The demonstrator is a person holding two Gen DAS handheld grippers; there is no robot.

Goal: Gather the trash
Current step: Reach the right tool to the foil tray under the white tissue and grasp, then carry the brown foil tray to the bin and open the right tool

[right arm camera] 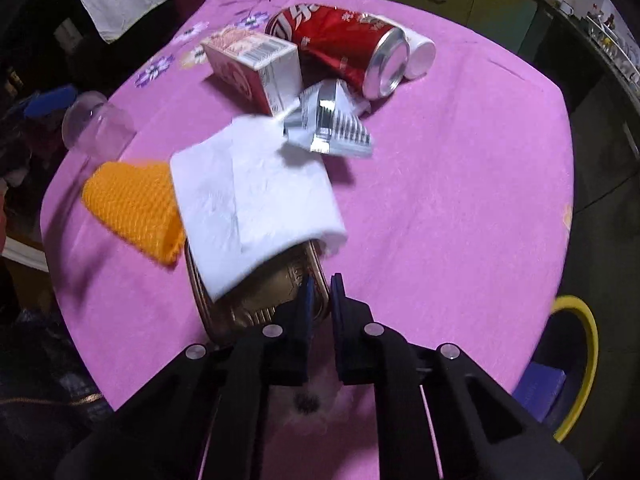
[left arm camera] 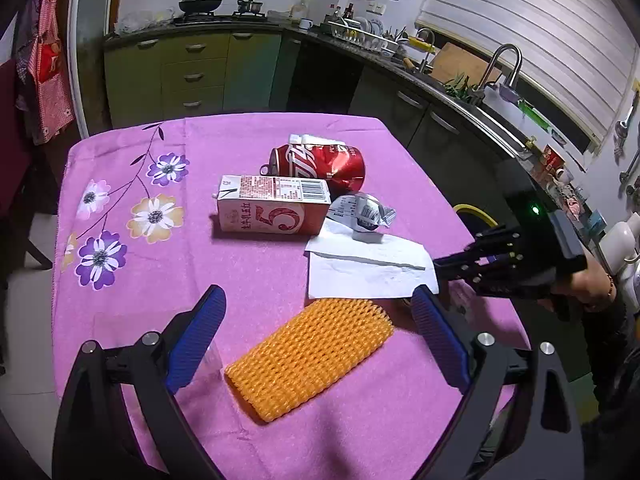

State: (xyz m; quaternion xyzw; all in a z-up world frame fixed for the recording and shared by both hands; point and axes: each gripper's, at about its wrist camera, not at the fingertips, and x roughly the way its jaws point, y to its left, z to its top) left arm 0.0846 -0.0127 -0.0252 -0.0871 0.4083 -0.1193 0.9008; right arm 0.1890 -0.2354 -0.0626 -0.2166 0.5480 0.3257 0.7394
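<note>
Right gripper [right arm camera: 320,292] pinches the near rim of the gold tin [right arm camera: 256,300], a white napkin [right arm camera: 256,200] draped over its far half. Just left of it lies the orange foam net [right arm camera: 132,204]; ahead, carton [right arm camera: 256,68] and red can [right arm camera: 344,52]. Only the left view shows the left gripper [left arm camera: 320,320] spread wide over that net; only the right shows the yellow-rimmed bin [right arm camera: 580,356]

A pink tablecloth with printed flowers [left arm camera: 120,216] covers the table. Behind it stand green kitchen cabinets [left arm camera: 192,72], a black wok with a lid [left arm camera: 200,1] on the stove, a steel sink tap [left arm camera: 505,65] and a closed white window blind [left arm camera: 532,20]. A red checked apron [left arm camera: 50,64] hangs at the left.
</note>
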